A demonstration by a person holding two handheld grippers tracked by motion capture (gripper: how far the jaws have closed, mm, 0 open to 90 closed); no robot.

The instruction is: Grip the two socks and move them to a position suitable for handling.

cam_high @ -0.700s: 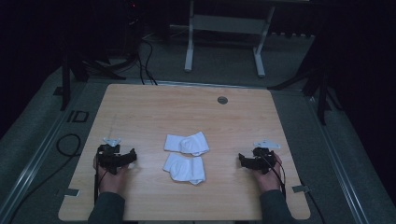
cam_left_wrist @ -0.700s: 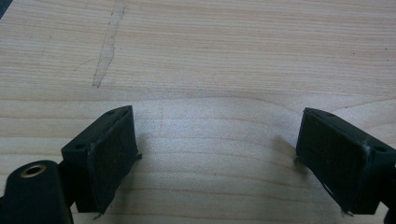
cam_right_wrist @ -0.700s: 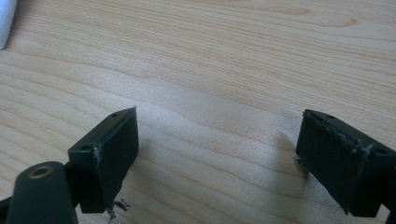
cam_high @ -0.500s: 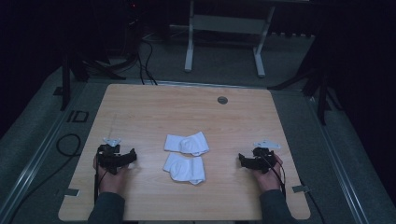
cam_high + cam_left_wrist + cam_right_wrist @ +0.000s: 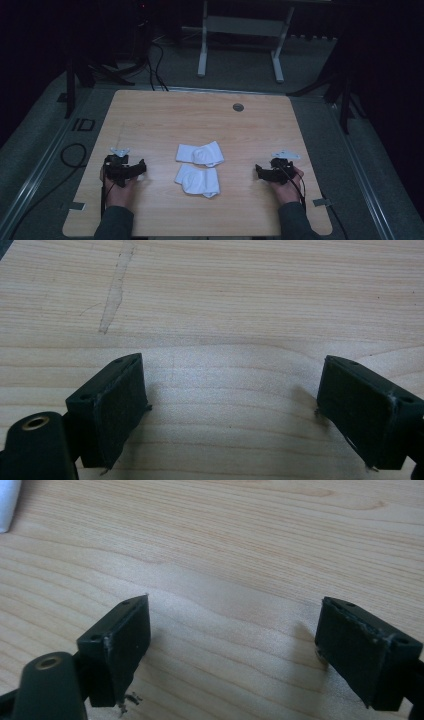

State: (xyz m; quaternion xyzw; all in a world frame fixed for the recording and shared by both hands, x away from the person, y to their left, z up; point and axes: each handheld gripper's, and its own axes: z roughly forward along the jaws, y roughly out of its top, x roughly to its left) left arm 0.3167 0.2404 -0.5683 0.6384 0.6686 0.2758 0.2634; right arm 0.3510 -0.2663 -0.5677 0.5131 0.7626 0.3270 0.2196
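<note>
Two white folded socks lie side by side mid-table: the far sock (image 5: 201,153) and the near sock (image 5: 198,180). My left gripper (image 5: 140,167) rests on the wood to their left, pointing right towards them. Its jaws stand wide open over bare wood in the left gripper view, left gripper (image 5: 232,410). My right gripper (image 5: 259,171) rests to the right of the socks, pointing left. It is also open with nothing between its jaws, right gripper (image 5: 232,647). A white sock edge (image 5: 7,505) peeks in at the top left of the right gripper view.
The wooden table (image 5: 200,120) has a round grommet (image 5: 238,107) near its far edge and a pale scratch (image 5: 114,292) on the left side. Cables (image 5: 75,155) and metal stand legs (image 5: 202,45) lie on the floor beyond the table.
</note>
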